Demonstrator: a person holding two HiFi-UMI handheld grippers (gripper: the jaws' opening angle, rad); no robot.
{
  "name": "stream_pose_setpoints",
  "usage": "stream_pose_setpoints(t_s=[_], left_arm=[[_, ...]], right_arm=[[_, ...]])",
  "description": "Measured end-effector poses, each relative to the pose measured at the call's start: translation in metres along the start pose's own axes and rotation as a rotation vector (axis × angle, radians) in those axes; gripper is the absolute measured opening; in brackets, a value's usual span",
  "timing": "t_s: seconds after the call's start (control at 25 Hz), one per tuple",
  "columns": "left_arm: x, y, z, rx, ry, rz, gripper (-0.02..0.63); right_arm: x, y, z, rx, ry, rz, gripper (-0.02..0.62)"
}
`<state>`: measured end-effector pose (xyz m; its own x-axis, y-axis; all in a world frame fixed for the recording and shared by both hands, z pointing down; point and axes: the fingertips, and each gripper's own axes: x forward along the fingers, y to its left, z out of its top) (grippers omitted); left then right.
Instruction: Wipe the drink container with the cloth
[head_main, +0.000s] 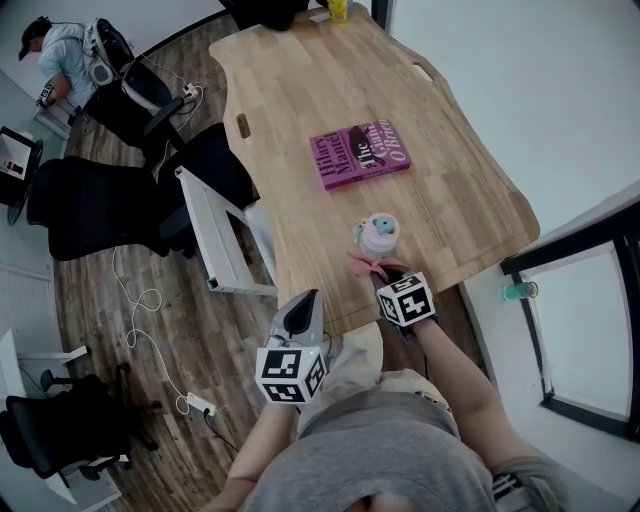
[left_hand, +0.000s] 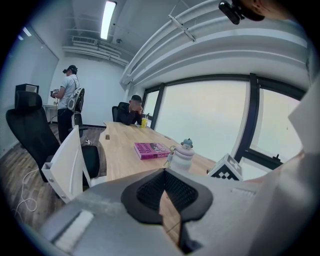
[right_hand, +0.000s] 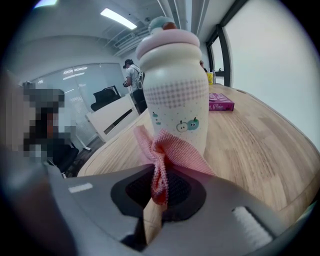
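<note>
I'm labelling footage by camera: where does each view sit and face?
Head view: on the person's head, facing steeply down at the table; forearms, left hand-held gripper and right hand-held gripper show.
Left gripper view: on the left one, facing along the table; its shut, empty jaws show.
Right gripper view: on the right one, facing the drink container closely; jaws pinch the cloth.
Shared: all show the drink container and pink book.
</note>
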<state>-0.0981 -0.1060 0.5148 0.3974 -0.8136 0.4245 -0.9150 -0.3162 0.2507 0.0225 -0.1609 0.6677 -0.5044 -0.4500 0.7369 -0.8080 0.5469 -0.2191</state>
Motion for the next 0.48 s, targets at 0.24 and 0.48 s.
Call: stream_pose_setpoints(t_s=[0.24,0.48], left_arm=[[0.0000,0.0010,0.0016,0.000,-0.001,0.000,0.000],[-0.0019,-0.0018,0.0038,0.009,-0.008,-0.009,0.001]], right_arm=[[0.0054,-0.0029,-0.0060,0.020,0.024,-0.010,0.025],[0.0038,-0.0017,-0.0068,0.037,0.020,-0.014,0.025]])
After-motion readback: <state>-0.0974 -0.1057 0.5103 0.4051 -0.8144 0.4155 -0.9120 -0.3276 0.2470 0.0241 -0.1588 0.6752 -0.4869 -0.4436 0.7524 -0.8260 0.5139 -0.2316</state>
